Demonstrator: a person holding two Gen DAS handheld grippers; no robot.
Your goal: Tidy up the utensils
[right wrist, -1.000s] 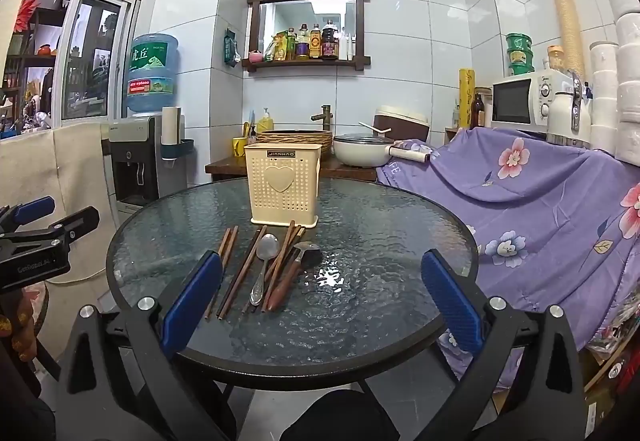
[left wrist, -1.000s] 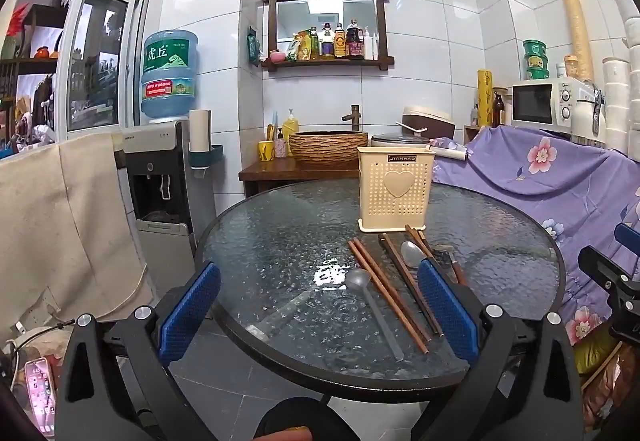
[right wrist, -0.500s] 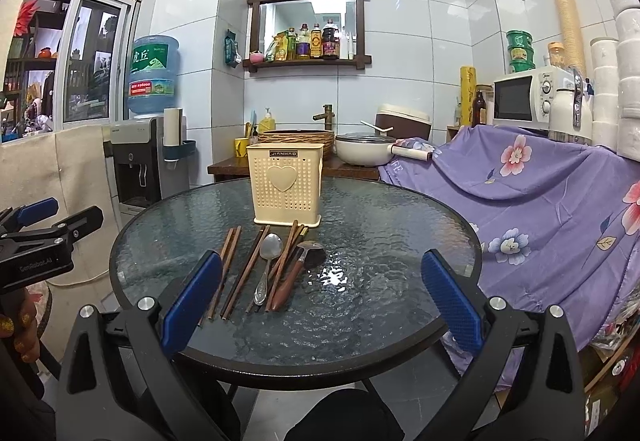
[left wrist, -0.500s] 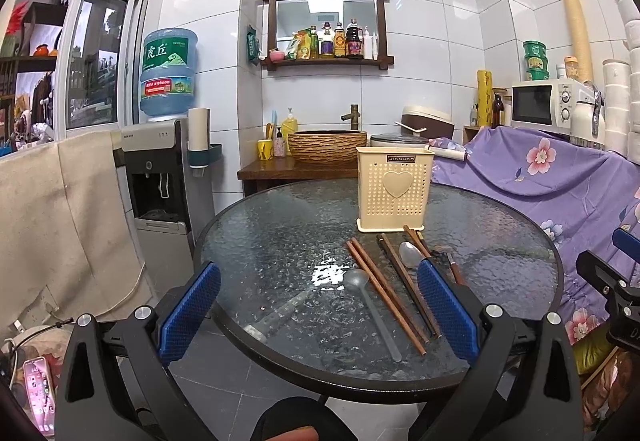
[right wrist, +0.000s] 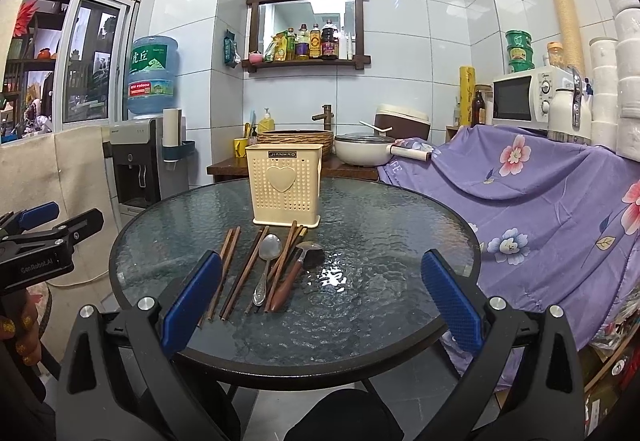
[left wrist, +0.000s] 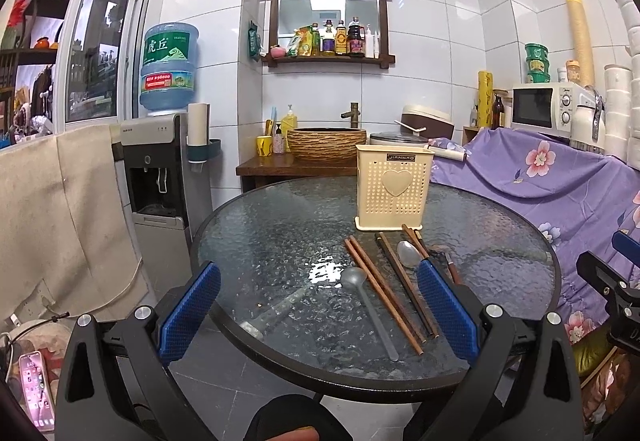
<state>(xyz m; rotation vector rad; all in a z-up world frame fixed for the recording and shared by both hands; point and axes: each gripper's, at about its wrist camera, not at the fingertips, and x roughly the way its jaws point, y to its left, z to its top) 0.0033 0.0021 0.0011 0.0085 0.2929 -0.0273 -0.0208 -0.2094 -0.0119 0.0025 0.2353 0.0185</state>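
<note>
A cream perforated utensil holder stands upright on the round glass table. In front of it lie several brown chopsticks, a metal spoon, a clear spoon and a wooden-handled scoop. My left gripper is open and empty, near the table's front edge. My right gripper is open and empty, near the table's front edge, with the utensils just beyond its left finger.
A water dispenser stands left of the table, a purple flowered cloth covers furniture to the right, and a wooden counter with a basin is behind. A phone lies on the floor at left.
Both grippers have edged slightly toward the table; the utensils and the holder have not moved.
</note>
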